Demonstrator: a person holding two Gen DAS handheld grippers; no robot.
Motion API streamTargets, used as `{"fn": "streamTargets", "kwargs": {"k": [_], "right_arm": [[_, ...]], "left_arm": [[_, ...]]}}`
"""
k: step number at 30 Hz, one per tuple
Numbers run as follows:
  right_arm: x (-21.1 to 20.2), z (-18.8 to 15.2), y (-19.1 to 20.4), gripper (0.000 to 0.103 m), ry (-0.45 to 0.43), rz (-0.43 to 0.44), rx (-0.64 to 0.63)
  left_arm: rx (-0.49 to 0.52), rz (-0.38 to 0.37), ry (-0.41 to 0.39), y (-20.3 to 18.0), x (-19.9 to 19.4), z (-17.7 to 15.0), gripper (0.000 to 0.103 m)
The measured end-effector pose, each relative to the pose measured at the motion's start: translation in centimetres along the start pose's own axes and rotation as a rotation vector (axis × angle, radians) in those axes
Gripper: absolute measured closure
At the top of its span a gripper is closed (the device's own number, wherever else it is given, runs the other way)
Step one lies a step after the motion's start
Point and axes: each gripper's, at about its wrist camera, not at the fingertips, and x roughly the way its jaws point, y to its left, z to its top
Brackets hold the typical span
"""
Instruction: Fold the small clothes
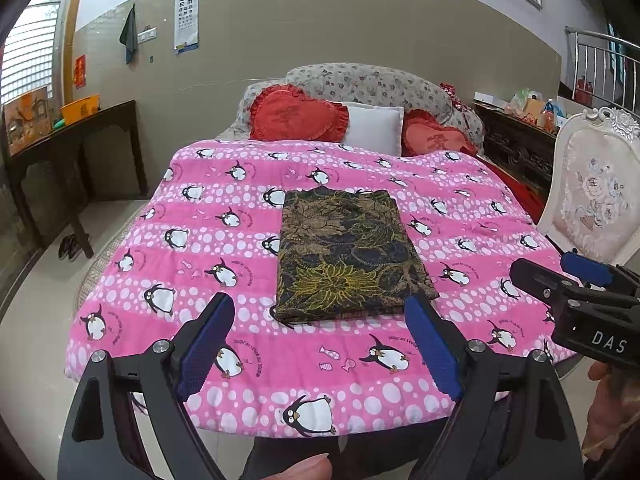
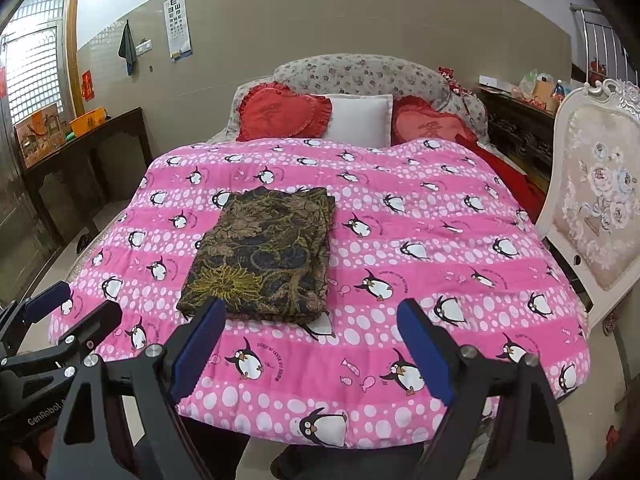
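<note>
A dark garment with a brown and yellow flower print (image 1: 344,256) (image 2: 264,256) lies folded into a flat rectangle on the pink penguin quilt (image 1: 224,184) (image 2: 420,208). My left gripper (image 1: 320,312) hovers open just in front of the garment's near edge, nothing between its blue pads. My right gripper (image 2: 310,314) is open too, above the quilt's near part; its left finger (image 2: 200,340) overlaps the garment's near edge in the picture. Each gripper shows at the side of the other's view: the right gripper (image 1: 560,272) and the left gripper (image 2: 68,304).
Two red heart cushions (image 1: 296,114) and a white pillow (image 1: 374,126) lie at the bed's head. A white carved chair (image 1: 596,184) stands at the right edge. Dark wooden side tables (image 1: 72,136) flank the bed. A hand (image 1: 608,412) holds the right gripper.
</note>
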Motion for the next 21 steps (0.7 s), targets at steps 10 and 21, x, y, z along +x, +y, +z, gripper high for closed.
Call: {"fn": "streamTargets", "kwargs": {"k": [10, 21], "right_arm": [[0.37, -0.59, 0.2, 0.013, 0.007, 0.006, -0.003], [0.45, -0.97, 0.38, 0.013, 0.008, 0.012, -0.004]], "left_arm": [[-0.002, 0.001, 0.002, -0.06, 0.16, -0.18, 0.033], [-0.001, -0.013, -0.005, -0.08, 0.11, -0.41, 0.033]]}}
